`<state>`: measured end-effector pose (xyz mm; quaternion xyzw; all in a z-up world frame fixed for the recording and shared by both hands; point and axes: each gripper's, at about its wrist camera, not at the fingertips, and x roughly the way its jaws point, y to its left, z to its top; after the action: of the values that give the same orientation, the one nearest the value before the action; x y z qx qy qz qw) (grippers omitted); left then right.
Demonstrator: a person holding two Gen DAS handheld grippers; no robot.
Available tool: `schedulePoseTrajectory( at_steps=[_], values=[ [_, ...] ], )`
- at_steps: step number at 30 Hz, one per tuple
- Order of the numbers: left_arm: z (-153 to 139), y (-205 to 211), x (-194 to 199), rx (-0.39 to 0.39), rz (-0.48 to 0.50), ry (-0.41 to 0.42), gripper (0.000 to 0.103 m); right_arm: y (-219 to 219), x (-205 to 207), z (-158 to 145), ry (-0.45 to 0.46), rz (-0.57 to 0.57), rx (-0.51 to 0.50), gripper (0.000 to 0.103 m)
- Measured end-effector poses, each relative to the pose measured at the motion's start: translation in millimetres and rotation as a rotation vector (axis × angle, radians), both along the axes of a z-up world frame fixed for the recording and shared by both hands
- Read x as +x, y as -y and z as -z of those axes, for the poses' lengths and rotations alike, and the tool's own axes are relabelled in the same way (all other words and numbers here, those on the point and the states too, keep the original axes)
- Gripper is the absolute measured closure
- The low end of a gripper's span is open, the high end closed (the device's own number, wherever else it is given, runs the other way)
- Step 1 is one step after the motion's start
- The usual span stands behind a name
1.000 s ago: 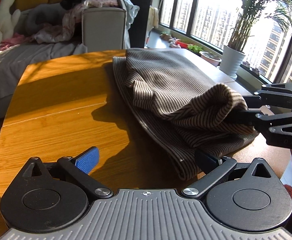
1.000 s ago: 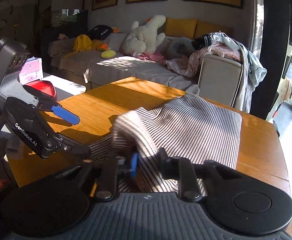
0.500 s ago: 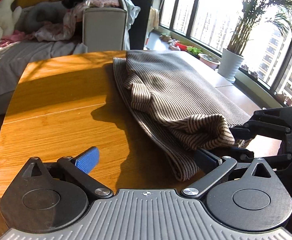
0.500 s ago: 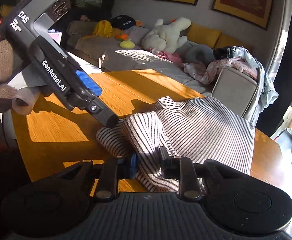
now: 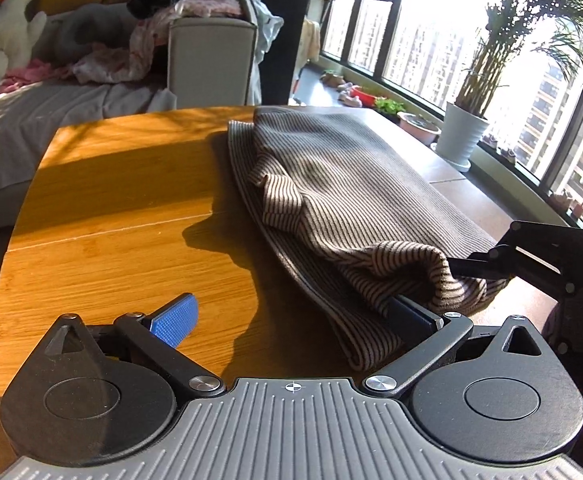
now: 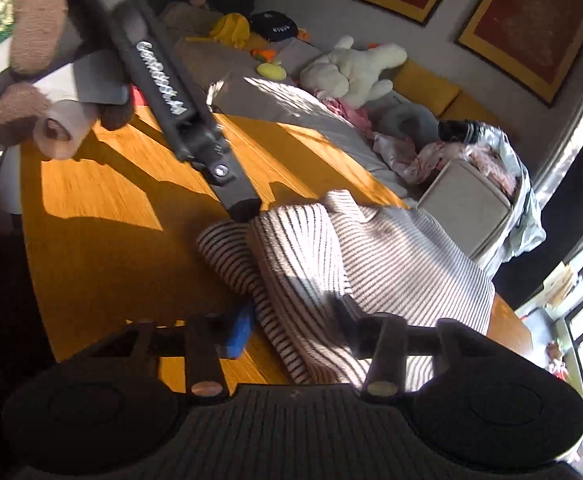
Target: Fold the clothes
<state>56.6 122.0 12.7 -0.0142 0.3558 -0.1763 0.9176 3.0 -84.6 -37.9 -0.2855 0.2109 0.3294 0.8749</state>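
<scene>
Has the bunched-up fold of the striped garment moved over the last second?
Yes. In the left wrist view the bunched fold of the striped garment has sunk from raised to low against the wooden table, pinched by the right gripper.

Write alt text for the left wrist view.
A striped garment lies partly folded on a wooden table. The left gripper is open beside its near edge, while the right gripper reaches into the bunched fold from the right. A potted plant stands by sunlit windows behind.
</scene>
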Motion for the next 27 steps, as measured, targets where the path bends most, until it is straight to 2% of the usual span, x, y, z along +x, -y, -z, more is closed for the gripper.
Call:
schedulePoseTrajectory(
  at_steps=[4, 7, 9, 12, 14, 15, 17, 18, 19, 20, 22, 27],
  values=[
    [-2, -2, -4, -0.007, 0.044, 0.013, 0.0, 38, 50, -24, -0.337, 0.132, 0.311, 0.071],
    [2, 10, -4, 0.045, 0.084, 0.025, 0.0, 56, 65, -21, -0.451, 0.155, 0.419, 0.071],
    [8, 23, -1, 0.092, 0.108, 0.034, 0.0, 61, 70, -20, -0.477, 0.157, 0.444, 0.071],
    [17, 39, 13, 0.134, 0.091, 0.017, 0.0, 60, 69, -19, -0.446, 0.137, 0.423, 0.071],
    [20, 43, 22, 0.143, 0.061, 0.011, 0.0, 55, 62, -22, -0.382, 0.109, 0.368, 0.071],
    [20, 44, 27, 0.141, 0.045, 0.008, 0.0, 52, 54, -24, -0.329, 0.09, 0.323, 0.068],
    [17, 43, 31, 0.118, 0.034, 0.001, 0.0, 45, 36, -26, -0.21, 0.052, 0.227, 0.054],
    [15, 43, 32, 0.107, 0.031, 0.0, 0.0, 41, 28, -25, -0.147, 0.039, 0.177, 0.038],
    [13, 42, 33, 0.097, 0.029, -0.001, 0.0, 38, 19, -25, -0.084, 0.027, 0.128, 0.034],
    [11, 42, 34, 0.087, 0.026, -0.002, 0.0, 34, 12, -23, -0.037, 0.016, 0.082, 0.034],
    [10, 41, 36, 0.072, 0.02, -0.007, 0.0, 26, 6, -15, 0.0, 0.009, 0.019, 0.034],
    [9, 38, 38, 0.044, 0.008, -0.021, 0.0, 8, 9, 3, 0.101, 0.04, -0.068, 0.034]
  ],
)
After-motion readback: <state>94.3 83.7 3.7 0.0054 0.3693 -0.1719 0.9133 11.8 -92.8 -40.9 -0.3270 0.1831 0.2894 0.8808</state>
